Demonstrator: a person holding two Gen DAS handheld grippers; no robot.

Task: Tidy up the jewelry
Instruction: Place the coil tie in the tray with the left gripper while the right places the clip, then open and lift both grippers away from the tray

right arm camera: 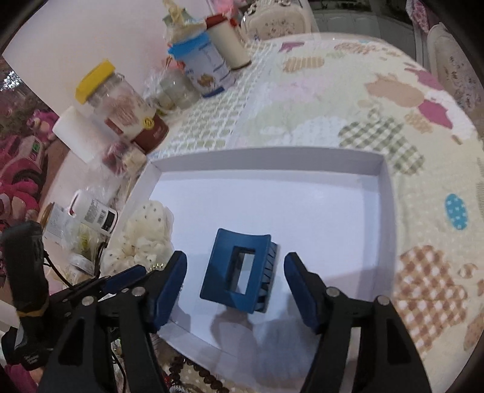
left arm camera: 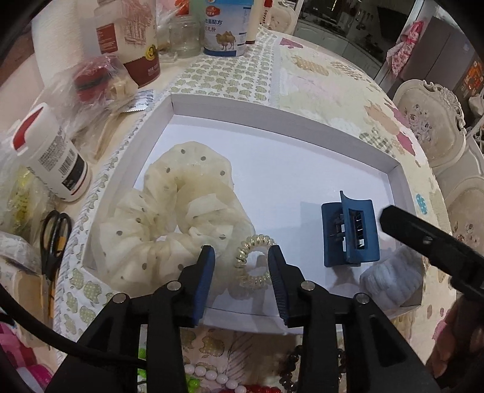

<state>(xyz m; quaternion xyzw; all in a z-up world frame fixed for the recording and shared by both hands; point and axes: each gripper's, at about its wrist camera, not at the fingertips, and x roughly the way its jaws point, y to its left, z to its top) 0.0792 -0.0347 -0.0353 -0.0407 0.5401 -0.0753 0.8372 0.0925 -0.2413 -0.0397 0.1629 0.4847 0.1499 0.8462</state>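
Observation:
A white shallow box [left arm camera: 272, 118] lies on the table. In it are a cream dotted scrunchie [left arm camera: 172, 211], a clear spiral hair tie [left arm camera: 252, 263] and a blue claw clip [left arm camera: 351, 232]. My left gripper [left arm camera: 242, 272] is open, its fingers either side of the spiral tie, just above it. My right gripper [right arm camera: 236, 281] is open, its pads either side of the blue clip [right arm camera: 239, 269], which lies in the box [right arm camera: 266, 157]. A white fluffy scrunchie [left arm camera: 393, 281] sits at the box's near right corner.
Bead bracelets [left arm camera: 217, 378] lie on the table in front of the box. Bottles, jars and a tin [left arm camera: 225, 27] crowd the far left, with scissors [left arm camera: 54, 238] at the left. Chairs [left arm camera: 432, 121] stand at the right of the patterned tablecloth [left arm camera: 332, 90].

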